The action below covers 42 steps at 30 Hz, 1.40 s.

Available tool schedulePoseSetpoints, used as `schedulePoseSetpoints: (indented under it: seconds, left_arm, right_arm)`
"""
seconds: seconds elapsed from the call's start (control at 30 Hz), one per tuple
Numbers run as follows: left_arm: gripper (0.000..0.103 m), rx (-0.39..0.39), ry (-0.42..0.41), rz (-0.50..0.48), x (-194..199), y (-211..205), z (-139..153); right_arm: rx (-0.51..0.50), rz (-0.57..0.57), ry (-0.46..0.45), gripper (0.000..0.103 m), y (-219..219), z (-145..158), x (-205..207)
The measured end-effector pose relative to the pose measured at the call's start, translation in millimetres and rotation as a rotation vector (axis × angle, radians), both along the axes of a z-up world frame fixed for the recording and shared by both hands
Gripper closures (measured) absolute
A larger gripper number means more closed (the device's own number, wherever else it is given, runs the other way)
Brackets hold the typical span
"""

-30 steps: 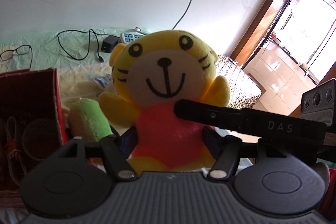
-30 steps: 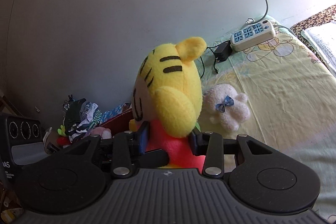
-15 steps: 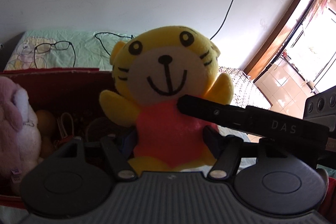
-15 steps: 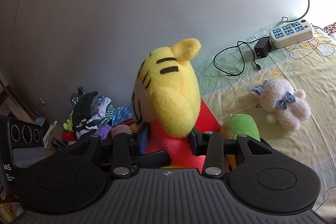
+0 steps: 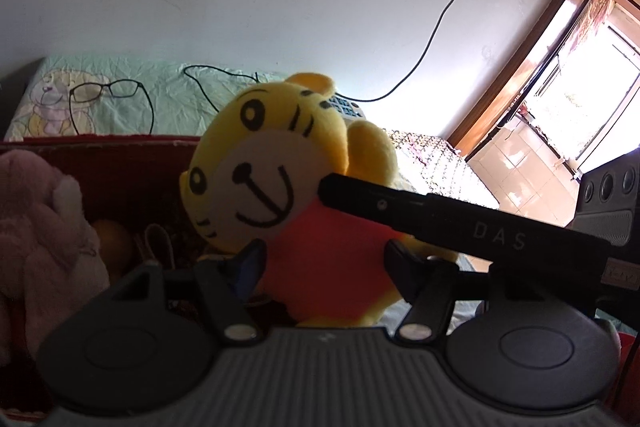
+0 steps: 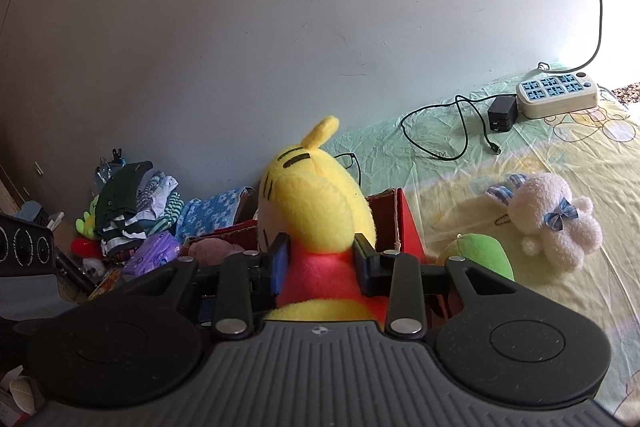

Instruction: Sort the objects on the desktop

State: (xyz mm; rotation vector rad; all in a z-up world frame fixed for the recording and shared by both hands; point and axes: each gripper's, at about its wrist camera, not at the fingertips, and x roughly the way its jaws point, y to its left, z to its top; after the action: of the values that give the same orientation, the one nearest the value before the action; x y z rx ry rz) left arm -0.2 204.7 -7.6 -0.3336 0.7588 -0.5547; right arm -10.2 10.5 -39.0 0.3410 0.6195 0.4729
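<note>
Here, a yellow tiger plush (image 5: 280,187) in a red shirt is clamped at its body by two hand-held tools at once, above the red box (image 5: 132,163). The left tool (image 5: 322,267) has its pads pressed into the red torso from either side, the toy's face tipped toward the left of that view; its jaws have just been closing further on the toy. The right tool (image 6: 320,263) grips the same plush (image 6: 316,203) from behind, pads sunk into the shirt below the head, and its jaws too have just been closing on it. In the left wrist view a finger of the right tool (image 5: 460,223) crosses in front of the toy's chest. Just beyond and below the left tool, a pink plush (image 5: 44,227) lies inside the box. Beside the right tool, on its right, a green plush (image 6: 480,255) sits next to the box (image 6: 404,223) on the bed sheet (image 6: 560,163), with a white bunny plush (image 6: 552,223) farther right. Ahead of the right tool lie a black charger (image 6: 502,113) and a power strip (image 6: 558,95); glasses (image 5: 104,91) rest on the bed beyond the box.
</note>
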Motion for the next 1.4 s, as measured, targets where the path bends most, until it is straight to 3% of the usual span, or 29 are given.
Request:
schedulePoseSetpoints:
  seconds: [0.13,0.37,0.43,0.67,0.93,1.03,1.1,1.2,1.4]
  left_arm:
    - [0.034,-0.092,0.046,0.003,14,18,-17]
    - [0.031,-0.133,0.058,-0.015,33,28,-32]
    - [0.026,-0.135,0.065,-0.019,37,28,-35]
    - [0.027,-0.142,0.058,-0.041,38,29,-29]
    - [0.030,-0.079,-0.059,-0.074,31,20,-2]
    - [0.026,-0.036,-0.058,-0.074,40,17,-9]
    - [0.023,-0.048,-0.031,-0.075,47,21,-17]
    - [0.016,-0.062,-0.016,-0.074,48,30,-25]
    - [0.017,-0.047,-0.006,-0.040,39,49,-26]
  right_arm:
    - [-0.020,-0.042,-0.007,0.071,9,-5,4]
    - [-0.009,-0.097,0.001,0.072,19,-13,12]
    - [-0.007,-0.102,0.009,0.072,18,-13,13]
    - [0.031,-0.103,0.006,0.074,14,-8,9]
    - [0.151,-0.137,-0.111,0.076,2,-3,-6]
    - [0.197,-0.149,-0.053,0.076,-3,-15,4]
    - [0.227,-0.145,-0.012,0.077,-5,-20,7]
    - [0.185,-0.122,-0.037,0.077,2,-16,1]
    - [0.278,-0.061,0.071,0.074,3,-26,2]
